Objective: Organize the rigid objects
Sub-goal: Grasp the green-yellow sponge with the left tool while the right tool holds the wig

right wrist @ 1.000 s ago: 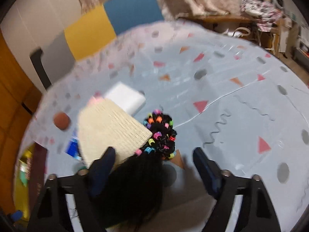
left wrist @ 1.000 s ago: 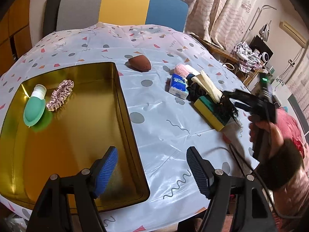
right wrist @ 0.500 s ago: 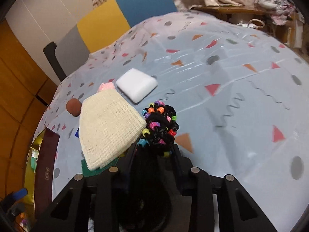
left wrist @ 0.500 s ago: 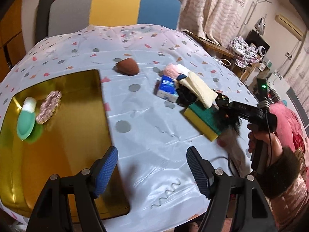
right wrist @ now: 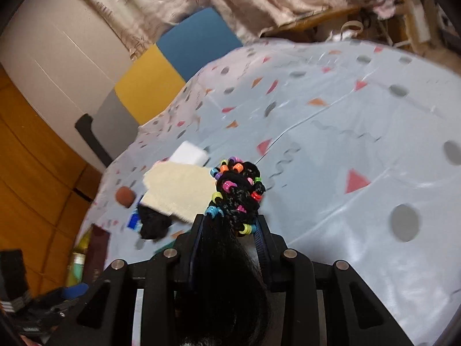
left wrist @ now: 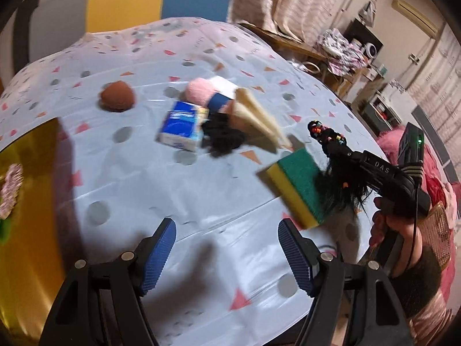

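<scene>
Right tool (right wrist: 230, 227) just closed, clamped on black beaded hairpiece (right wrist: 236, 190); left tool (left wrist: 226, 248) wide open, empty.

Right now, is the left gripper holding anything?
No. The left gripper stands open over the bare tablecloth with nothing between its pads.

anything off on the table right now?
Yes: the cream cloth lies askew over the black fuzzy item in a jumbled pile. The right gripper is clamped on a beaded black hairpiece.
</scene>
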A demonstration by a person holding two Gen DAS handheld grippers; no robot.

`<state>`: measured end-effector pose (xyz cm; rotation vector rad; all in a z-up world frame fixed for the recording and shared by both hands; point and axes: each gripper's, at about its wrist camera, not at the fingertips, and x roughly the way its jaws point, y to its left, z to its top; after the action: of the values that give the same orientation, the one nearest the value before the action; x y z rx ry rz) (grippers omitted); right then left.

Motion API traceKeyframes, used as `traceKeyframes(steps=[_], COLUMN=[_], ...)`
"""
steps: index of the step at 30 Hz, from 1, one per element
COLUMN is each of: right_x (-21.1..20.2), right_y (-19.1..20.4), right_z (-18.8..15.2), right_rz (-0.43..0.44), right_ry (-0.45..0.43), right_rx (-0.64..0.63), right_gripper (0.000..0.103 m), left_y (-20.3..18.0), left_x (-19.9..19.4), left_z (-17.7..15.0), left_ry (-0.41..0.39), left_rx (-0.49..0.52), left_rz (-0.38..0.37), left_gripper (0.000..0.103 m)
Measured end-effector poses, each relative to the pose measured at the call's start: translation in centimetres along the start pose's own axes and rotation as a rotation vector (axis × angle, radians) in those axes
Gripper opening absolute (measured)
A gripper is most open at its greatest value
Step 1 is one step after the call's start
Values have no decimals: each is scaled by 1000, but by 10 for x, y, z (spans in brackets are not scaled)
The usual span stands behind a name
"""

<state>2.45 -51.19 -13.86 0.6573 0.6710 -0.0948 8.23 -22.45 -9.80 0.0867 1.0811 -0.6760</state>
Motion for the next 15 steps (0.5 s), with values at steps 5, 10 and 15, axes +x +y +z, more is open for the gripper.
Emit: traceKeyframes(steps=[5, 10, 15], right_x=[-16, -31, -54], right_y=[-43, -57, -68], right_z=[8, 1, -8], right_rz=[121, 41, -31], right_ry=[-43, -52, -91], right_rx=[217, 188, 165], right_gripper=[34, 34, 34], left_y=[-29, -62, -96], left_x=[23, 54, 80], left_z=[15, 27, 28], left_ry=[31, 111, 175], left_rx=[51, 52, 6], left_rz=[-34, -110, -141], left_gripper=[75, 75, 82])
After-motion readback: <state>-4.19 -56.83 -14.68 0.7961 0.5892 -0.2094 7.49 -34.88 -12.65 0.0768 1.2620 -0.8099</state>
